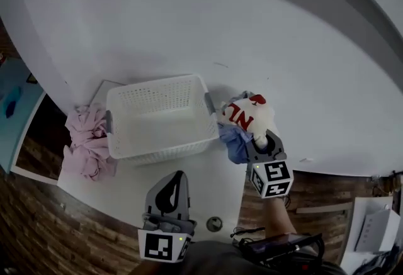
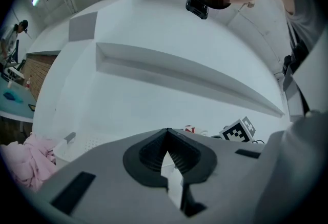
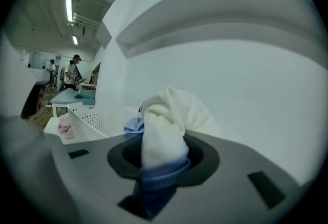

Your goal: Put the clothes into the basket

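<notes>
A white perforated basket (image 1: 157, 135) stands empty on the white table (image 1: 208, 185). A heap of pink clothes (image 1: 88, 141) lies against its left side. Just right of the basket, my right gripper (image 1: 257, 139) is shut on a bundle of clothes (image 1: 249, 115): a white piece with red letters and a blue piece. In the right gripper view that bundle (image 3: 164, 125) fills the right gripper (image 3: 161, 154), with the basket (image 3: 95, 118) to the left. My left gripper (image 1: 177, 176) hovers in front of the basket, shut with nothing in it. The left gripper view shows that left gripper (image 2: 166, 154) with its tips together.
A round hole (image 1: 214, 224) sits in the table near its front edge. A white wall with a ledge (image 2: 179, 72) rises behind. Wooden floor (image 1: 38, 230) lies below, with a white box (image 1: 378, 230) at right. People (image 3: 72, 72) stand far off at a blue-topped table (image 3: 74, 96).
</notes>
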Tool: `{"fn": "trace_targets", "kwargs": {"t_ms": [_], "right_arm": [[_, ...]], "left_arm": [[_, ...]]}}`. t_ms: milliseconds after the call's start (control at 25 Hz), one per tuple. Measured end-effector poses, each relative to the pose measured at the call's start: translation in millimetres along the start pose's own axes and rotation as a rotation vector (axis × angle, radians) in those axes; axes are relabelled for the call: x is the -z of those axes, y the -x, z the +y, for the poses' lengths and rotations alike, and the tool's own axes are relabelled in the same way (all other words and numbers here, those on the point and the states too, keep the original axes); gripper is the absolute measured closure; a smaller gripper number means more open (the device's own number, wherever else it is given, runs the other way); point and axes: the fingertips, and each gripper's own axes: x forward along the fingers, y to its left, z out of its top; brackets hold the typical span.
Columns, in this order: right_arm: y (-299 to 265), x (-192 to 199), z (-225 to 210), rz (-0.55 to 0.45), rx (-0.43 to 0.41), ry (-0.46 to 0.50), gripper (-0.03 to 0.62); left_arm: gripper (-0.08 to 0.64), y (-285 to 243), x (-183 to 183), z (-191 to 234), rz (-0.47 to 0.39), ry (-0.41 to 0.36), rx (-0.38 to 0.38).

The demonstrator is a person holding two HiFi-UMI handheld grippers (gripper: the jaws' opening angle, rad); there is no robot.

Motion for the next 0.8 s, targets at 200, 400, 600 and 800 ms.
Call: {"fn": "trace_targets", "kwargs": {"t_ms": [200,400,600,800], "right_arm": [[1,-48,25,-0.071,-0.001,0.044,0.465],[-14,-84,68,-0.125,-0.085,0.077,0.463],[-40,-81,105,-0.071,-0.187,0.102,0.456],[-66,-64,129,0.006,-0.253,0.145,0.445]], "left_arm": [[0.552,20,-22,22,-0.052,0.003,-0.020],[0.552,28,-35,40,-0.071,-0.001,-0.048],[0.552,35,-33,62,-0.060,0.016,-0.105],[0.552,38,-16,84,-0.034,0.064,-0.169]]}}
